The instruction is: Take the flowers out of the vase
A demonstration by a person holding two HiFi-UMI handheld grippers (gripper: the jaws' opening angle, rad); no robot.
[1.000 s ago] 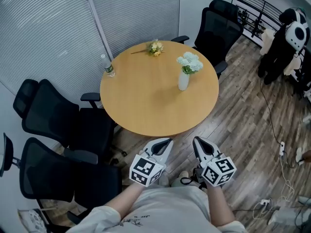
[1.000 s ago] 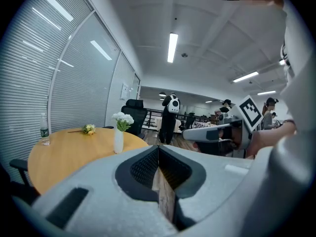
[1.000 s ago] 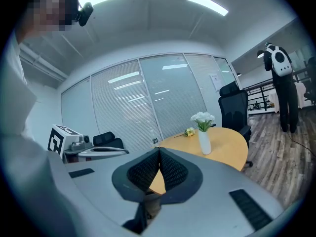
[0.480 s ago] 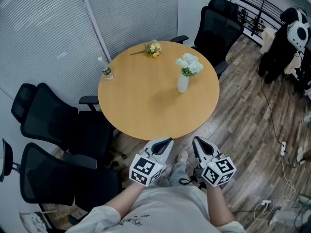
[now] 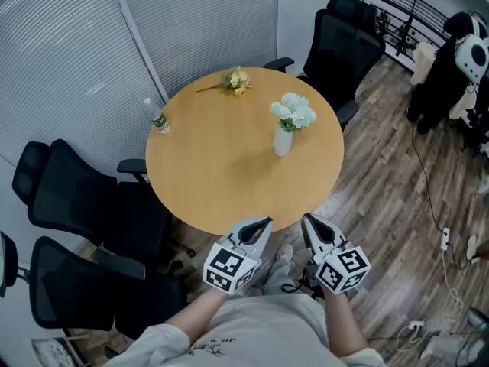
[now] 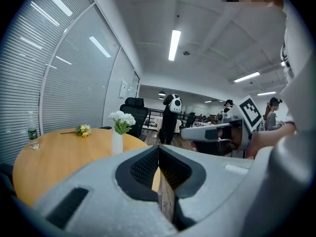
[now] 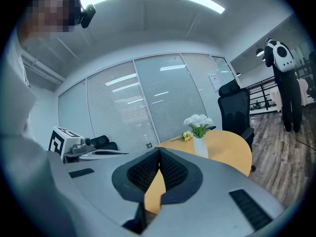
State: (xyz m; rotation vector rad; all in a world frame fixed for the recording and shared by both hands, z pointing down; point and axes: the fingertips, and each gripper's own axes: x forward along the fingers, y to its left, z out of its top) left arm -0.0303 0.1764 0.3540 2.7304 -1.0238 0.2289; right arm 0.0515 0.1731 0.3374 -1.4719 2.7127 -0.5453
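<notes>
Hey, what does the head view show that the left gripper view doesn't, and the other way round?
Only the head view: the cables on the floor and the marker cube on the left gripper.

Only the left gripper view: that gripper's jaws shut together with nothing between them, and the ceiling lights.

Both: the round table, the vase with white flowers standing on it, the yellow bunch lying on the table, the bottle and the panda figure.
</notes>
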